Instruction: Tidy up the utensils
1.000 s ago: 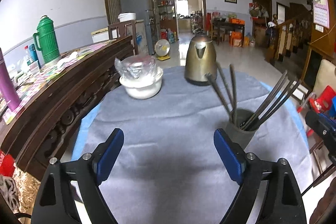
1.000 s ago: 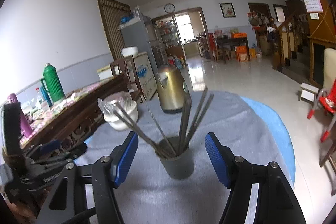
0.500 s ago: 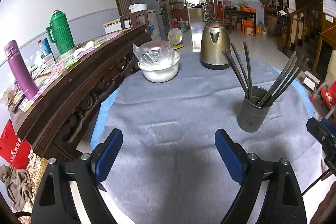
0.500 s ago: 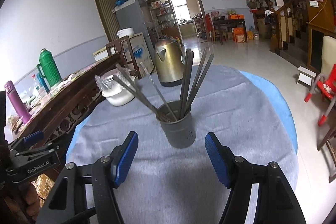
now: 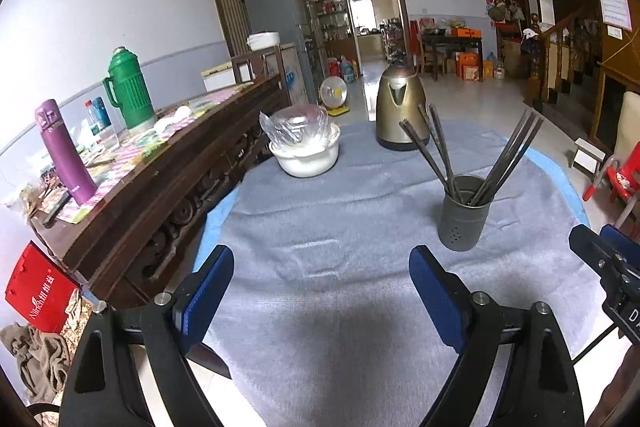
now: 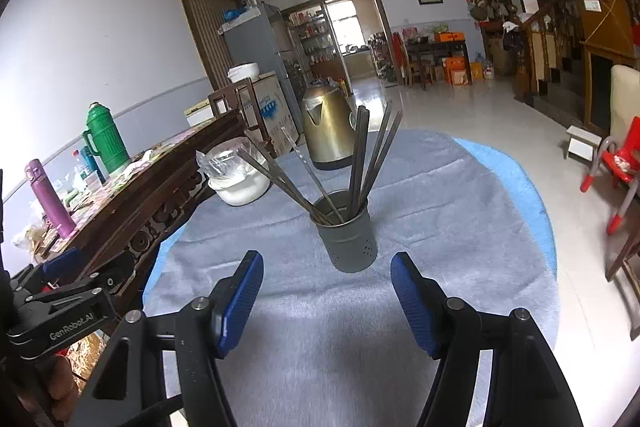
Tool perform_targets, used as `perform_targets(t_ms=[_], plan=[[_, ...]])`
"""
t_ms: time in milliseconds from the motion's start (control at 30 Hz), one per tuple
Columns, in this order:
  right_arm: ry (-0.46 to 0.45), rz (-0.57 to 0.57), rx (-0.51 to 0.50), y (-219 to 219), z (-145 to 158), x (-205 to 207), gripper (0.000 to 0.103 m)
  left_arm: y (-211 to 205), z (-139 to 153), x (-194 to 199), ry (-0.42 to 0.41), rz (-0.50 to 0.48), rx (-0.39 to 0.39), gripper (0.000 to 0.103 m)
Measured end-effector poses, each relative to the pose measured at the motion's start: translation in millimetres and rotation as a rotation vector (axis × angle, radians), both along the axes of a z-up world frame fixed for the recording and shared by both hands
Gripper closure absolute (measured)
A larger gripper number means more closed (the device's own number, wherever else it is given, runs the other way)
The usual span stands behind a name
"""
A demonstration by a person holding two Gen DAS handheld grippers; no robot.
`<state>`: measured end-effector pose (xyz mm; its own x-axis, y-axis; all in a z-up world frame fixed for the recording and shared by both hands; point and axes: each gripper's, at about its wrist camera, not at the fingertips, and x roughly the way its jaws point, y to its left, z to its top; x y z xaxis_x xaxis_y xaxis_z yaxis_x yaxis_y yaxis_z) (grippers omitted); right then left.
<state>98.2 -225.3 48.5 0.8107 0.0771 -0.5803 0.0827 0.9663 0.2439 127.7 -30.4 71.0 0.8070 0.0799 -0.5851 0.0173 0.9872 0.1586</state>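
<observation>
A grey perforated metal holder stands on the grey tablecloth, with several dark chopsticks fanned out of it. It also shows in the right wrist view, with the chopsticks leaning left and right. My left gripper is open and empty, near the table's front edge, left of the holder. My right gripper is open and empty, just in front of the holder. The right gripper's side shows in the left wrist view.
A gold kettle and a white bowl covered in plastic film stand at the far side of the table. A dark wooden sideboard with a green thermos and a purple flask runs along the left.
Both grippers have pulled back and up from the holder, so more of the table shows. The holder and chopsticks have not moved. Both grippers stay open.
</observation>
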Motion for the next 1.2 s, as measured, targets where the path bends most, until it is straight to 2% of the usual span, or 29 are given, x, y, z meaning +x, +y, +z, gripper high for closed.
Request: perform_targets(t_ms=[533, 1200], plan=[[-0.059, -0.001, -0.015, 8, 29, -45, 0.032, 3, 32, -46, -0.091, 0.005, 0.013, 0.011], [-0.085, -0.042, -0.047, 18, 45, -67, 0.032, 17, 45, -73, -0.126, -0.030, -0.018, 0.010]])
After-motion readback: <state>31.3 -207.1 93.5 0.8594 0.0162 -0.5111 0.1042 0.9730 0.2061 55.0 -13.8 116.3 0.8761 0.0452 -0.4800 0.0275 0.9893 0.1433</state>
